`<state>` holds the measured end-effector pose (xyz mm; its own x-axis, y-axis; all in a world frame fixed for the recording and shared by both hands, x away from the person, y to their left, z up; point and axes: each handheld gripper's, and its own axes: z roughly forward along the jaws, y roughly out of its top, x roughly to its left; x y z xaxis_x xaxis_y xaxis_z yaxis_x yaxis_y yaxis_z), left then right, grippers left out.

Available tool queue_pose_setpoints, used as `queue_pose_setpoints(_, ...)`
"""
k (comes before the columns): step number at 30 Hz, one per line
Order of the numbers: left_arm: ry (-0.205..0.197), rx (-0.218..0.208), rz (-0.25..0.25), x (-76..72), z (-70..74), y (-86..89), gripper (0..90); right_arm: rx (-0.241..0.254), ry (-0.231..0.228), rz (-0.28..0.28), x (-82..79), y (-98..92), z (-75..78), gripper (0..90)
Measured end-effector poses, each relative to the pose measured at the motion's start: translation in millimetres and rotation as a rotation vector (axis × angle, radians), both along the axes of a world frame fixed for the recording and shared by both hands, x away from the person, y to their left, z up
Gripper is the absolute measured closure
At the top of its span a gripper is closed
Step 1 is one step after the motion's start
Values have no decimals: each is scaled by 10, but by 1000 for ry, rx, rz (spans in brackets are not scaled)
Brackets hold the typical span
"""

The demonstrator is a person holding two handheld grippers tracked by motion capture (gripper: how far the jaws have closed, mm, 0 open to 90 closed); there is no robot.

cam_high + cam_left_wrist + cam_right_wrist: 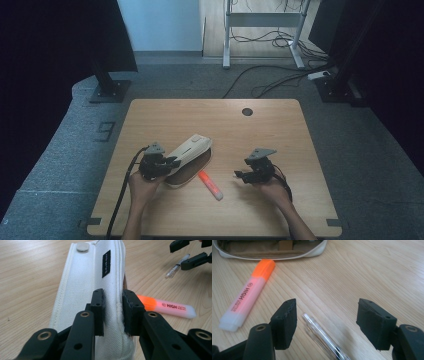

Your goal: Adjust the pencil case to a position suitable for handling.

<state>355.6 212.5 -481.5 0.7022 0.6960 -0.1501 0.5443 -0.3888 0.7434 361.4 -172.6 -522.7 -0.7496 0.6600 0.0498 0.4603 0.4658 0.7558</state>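
Lying on the wooden bench (280,150), a white pencil case (190,150) has its long axis on a diagonal in the high view, from near-left by the left gripper (167,164) to far-right toward the middle of the bench. Its flap is lifted and its open side faces the person's right, with a dark interior showing below the flap. In the left gripper view the case (82,285) runs straight away from the camera, a round snap (82,246) at its far end and a black label (106,263) along its length. That gripper's (113,312) jaws are clenched on the near end of the flap, one on each side of the seam.

An orange highlighter (210,185) lies just right of the case, near but apart from it, its long axis running from far-left to near-right in the high view. Its orange cap (265,268) points toward the case's open mouth (272,248), and its pale body points back toward the person.

The right gripper (239,174) is held low over the bench, right of the highlighter, pointing left. Its (326,325) jaws are released and spread wide, with a clear pen (322,340) lying on the bench between them, touching neither. The pen is blurred in the right gripper view; in the left gripper view it (177,265) lies slanted just by the right gripper's jaws.
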Motion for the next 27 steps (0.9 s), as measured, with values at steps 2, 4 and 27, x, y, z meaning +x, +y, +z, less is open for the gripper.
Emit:
queue_pose_setpoints(2,1,0,-1,2,-1,1,726,-4,-2,-3,-6,-36,6,331)
queue_pose_setpoints(4,1,-1,-1,3,-1,3,726,-7,-4,-6,-10,-68,9,341)
queue_pose_setpoints(27,3,-4,-2,9,-4,7,727,-33,24,-41,-66,-589,-41,443)
